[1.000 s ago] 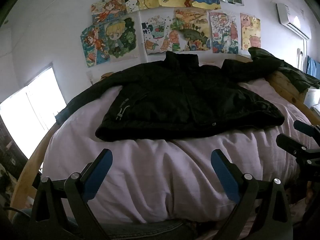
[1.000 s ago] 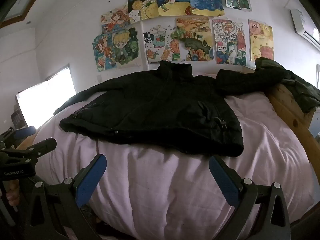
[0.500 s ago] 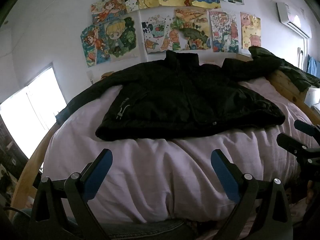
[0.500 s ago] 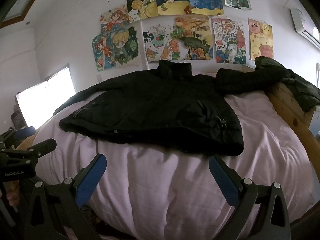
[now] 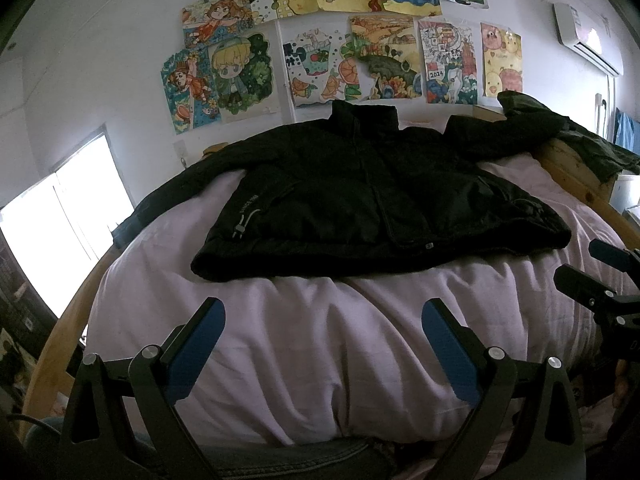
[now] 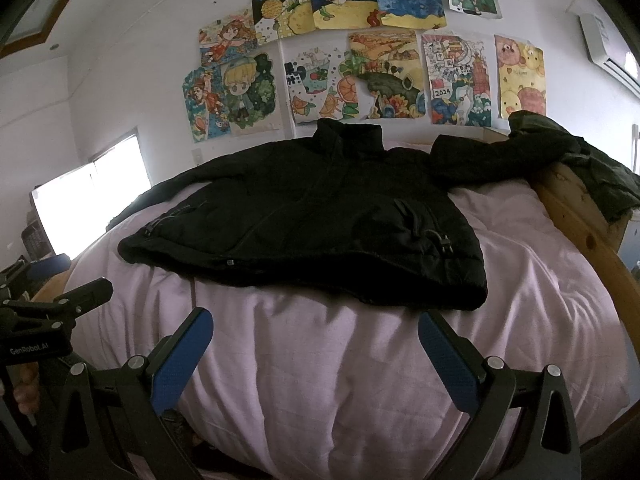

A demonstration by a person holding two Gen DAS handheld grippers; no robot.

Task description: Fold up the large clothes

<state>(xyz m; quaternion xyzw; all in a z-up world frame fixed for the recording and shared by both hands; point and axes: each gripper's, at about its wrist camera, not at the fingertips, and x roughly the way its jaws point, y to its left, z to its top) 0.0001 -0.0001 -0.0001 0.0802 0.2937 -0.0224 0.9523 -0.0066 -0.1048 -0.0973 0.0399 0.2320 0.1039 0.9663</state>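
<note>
A black padded jacket (image 5: 360, 196) (image 6: 312, 216) lies flat and face up on a pale pink bedcover (image 5: 320, 340) (image 6: 320, 360), collar toward the wall, sleeves spread left and right. My left gripper (image 5: 324, 320) is open, hovering over the bedcover short of the jacket's hem, nothing between its blue pads. My right gripper (image 6: 316, 332) is open too, its right fingertip just below the hem's right corner. Each gripper shows at the edge of the other's view: right gripper (image 5: 600, 280), left gripper (image 6: 52, 300).
A wooden bed frame (image 6: 580, 216) rims the bed. A dark green garment (image 6: 592, 164) is draped over its right corner. Coloured drawings (image 5: 360, 52) cover the wall behind. A bright window (image 5: 52, 232) is at left, an air conditioner (image 5: 588, 36) high at right.
Both views have shifted very slightly; the jacket sits a touch lower and nearer in frame. Both grippers stay open and the jacket has not moved.
</note>
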